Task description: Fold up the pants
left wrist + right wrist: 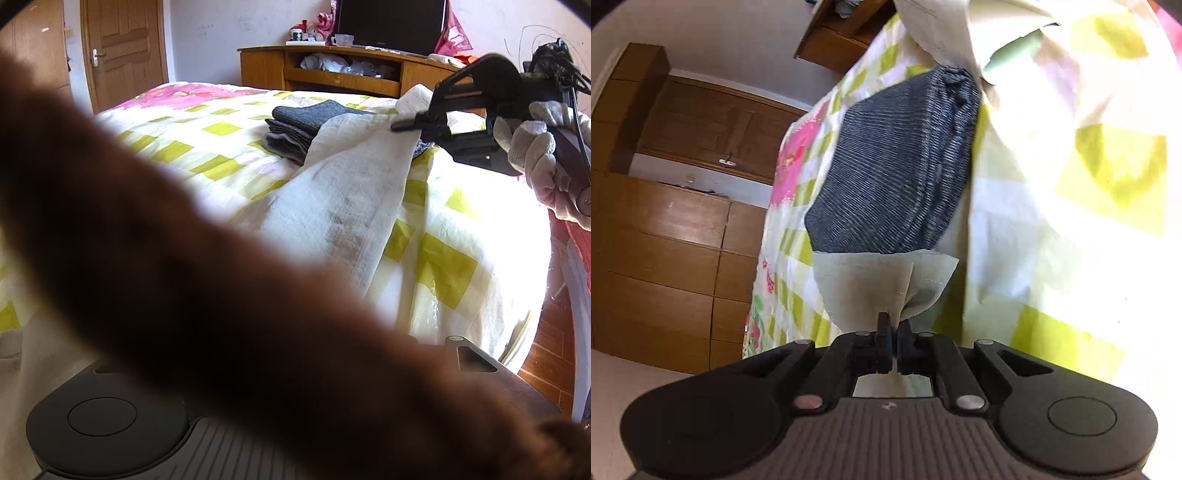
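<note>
Pants (343, 206) of pale cream cloth lie stretched in a long band across a checked bedspread (439, 258), only partly folded. The right gripper (894, 326), held by a gloved hand (535, 162), has its jaws pinched together on a corner of the cream cloth, which bunches and rises out of the pinch in the right wrist view. In the left wrist view that same corner is drawn to the far right of the bed, over the near edge of a dark grey folded stack (295, 129) that appears already finished and set aside.

The left gripper is mostly hidden: a blurred brown shape (184, 258), too close to the lens to identify, covers its fingers, so whether its jaws are apart or together cannot be told from here, nor whether it holds anything.

Judged from how things lie, the work on this pair is at an early-to-middle stage. One end is in hand and lifted, but the length of the cloth is spread toward the near left, with no crease laid flat. Still to come, it seems, are bringing the held end across, pressing the fold down, and making the cream pair as compact as the grey stack beside it.

A wooden cabinet (332, 70) and a door (125, 51) stand at the far wall.
</note>
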`<state>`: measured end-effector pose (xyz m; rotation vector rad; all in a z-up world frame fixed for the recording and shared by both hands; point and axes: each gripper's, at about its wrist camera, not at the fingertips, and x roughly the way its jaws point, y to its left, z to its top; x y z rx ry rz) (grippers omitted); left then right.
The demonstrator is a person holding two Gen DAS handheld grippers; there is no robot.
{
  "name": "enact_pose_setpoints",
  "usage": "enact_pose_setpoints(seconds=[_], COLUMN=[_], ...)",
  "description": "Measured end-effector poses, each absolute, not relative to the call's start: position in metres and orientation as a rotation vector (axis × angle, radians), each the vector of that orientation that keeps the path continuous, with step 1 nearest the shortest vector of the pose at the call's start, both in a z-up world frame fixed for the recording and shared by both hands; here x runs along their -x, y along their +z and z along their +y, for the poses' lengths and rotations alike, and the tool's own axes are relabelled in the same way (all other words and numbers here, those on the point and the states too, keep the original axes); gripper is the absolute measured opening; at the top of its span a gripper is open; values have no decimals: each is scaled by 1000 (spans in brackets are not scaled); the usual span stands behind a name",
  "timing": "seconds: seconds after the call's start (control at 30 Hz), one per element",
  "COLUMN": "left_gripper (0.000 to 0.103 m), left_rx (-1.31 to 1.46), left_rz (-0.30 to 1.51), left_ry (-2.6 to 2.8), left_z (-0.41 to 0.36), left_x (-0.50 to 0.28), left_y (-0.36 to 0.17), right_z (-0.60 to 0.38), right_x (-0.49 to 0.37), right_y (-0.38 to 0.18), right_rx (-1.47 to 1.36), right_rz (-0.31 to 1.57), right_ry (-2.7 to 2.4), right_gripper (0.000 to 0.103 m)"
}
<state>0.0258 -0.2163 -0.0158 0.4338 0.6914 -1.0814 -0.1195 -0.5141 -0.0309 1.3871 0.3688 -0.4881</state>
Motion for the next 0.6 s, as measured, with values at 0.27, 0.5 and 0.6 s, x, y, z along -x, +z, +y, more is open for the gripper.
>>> enact_pose_setpoints(seconds=[0.27,0.5,0.6], left_gripper=[67,67,67], left_rx=[-466,-387,-377], left_rz=[734,715,695], left_ry=[-1163,-1112,-1032], left_z=[-216,-175,-139], left_x=[-11,-20,-32], left_y=[-32,-12,0], right_z=[-479,-381,-297], right_x=[97,7,-37], right_y=[41,92,90], right_rx=[-1136,-792,-587], right_rz=[282,360,470], right_ry=[-359,-53,124], right_gripper=[21,21,21])
